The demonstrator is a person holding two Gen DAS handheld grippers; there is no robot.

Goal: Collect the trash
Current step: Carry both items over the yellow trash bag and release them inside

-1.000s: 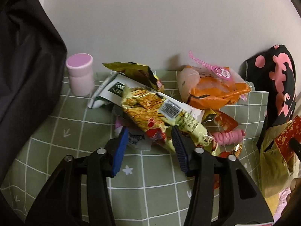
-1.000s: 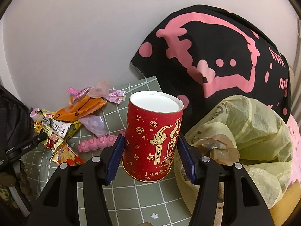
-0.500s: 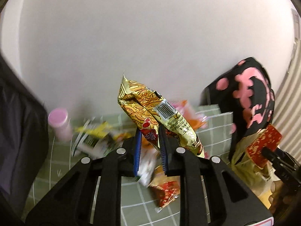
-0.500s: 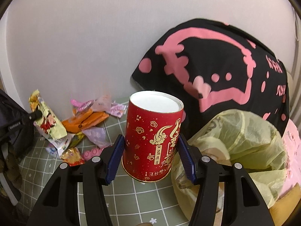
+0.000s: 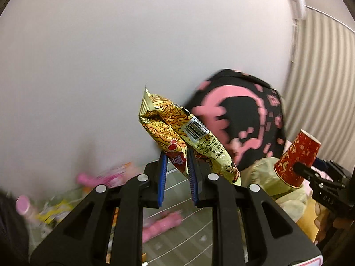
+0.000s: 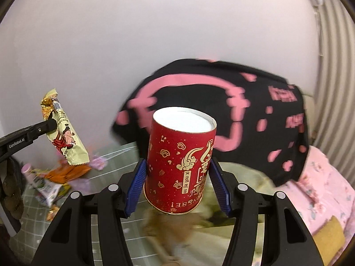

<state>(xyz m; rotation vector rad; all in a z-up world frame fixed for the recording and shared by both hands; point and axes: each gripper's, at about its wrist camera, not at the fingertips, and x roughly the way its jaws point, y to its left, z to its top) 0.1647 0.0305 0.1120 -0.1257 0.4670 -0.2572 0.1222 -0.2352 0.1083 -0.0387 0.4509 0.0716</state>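
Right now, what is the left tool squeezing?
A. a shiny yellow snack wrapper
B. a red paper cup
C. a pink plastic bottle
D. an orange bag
A: the left tool pinches the shiny yellow snack wrapper between its blue pads, up off the table, while the red paper cup with gold patterns sits in the right tool.

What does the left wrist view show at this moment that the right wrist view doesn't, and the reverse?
Only the left wrist view shows the barcode side of the yellow snack wrapper pinched between the left gripper pads, and a pink ribbed piece on the green checked cloth. Only the right wrist view shows the white top of the red paper cup clamped in the right gripper, the orange packet in the litter pile, and the pink floral bedding. Both show wrapper, cup, each other's gripper, the black and pink garment and the pale yellow bag.
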